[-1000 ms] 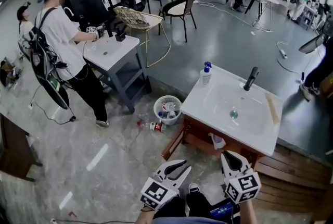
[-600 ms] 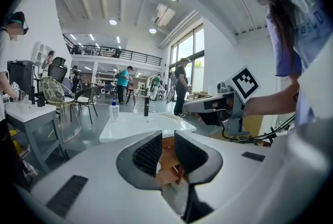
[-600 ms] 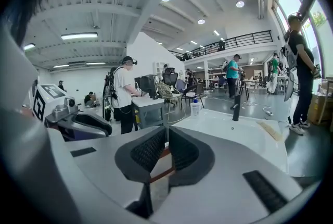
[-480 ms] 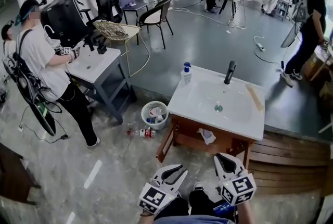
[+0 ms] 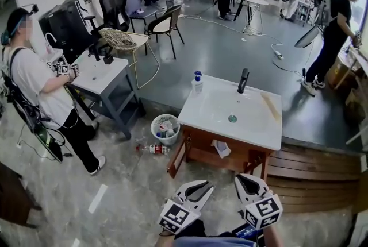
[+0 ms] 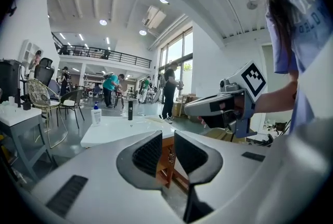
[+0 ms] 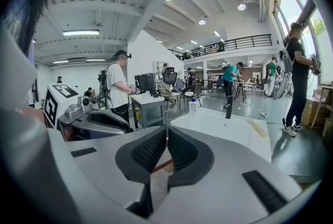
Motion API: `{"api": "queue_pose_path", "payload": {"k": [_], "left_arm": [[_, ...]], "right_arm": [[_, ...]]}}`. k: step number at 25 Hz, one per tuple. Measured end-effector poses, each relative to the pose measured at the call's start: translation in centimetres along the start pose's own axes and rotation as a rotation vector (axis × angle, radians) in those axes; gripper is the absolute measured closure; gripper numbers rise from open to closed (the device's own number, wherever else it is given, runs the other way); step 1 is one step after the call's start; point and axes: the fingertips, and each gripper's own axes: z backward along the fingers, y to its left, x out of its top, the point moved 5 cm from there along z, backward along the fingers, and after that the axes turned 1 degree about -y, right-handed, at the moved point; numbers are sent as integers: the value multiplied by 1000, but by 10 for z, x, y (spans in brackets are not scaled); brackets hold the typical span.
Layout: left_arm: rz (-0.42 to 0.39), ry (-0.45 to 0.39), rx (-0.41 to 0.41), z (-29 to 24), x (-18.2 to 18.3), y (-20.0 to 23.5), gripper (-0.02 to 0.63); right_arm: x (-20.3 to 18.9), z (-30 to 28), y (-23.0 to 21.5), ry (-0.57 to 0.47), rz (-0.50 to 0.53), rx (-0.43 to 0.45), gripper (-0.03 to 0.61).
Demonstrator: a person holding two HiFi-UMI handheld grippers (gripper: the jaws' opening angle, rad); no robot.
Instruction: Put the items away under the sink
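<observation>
Left hand-held gripper [image 6: 167,139] slightly apart, right hand-held gripper [image 7: 166,134] together, both empty. On sink [image 5: 253,125]: soap bottle [image 5: 197,83]; white item [image 5: 221,149] beneath; plastic bottle [image 5: 152,149] on floor [image 5: 115,182], left.

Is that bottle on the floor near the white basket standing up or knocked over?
Knocked over: the bottle lies flat on its side, just left of the white basket, in the head view.
</observation>
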Motion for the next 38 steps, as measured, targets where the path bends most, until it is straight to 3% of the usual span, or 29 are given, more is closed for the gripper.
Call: {"api": "queue_pose_path", "payload": {"k": [11, 17, 30, 38], "left_arm": [[47, -28, 38, 4, 6, -89, 538], [23, 3, 31, 7, 1, -141, 538], [-26, 54, -1, 23, -6, -231, 538], [-42, 57, 6, 36, -11, -255, 538]], "right_arm": [[-28, 85, 13, -5, 64, 77, 552], [-52, 131, 14, -20, 54, 96, 552], [-89, 204, 28, -40, 27, 77, 561], [-98, 226, 35, -49, 45, 63, 561]]}}
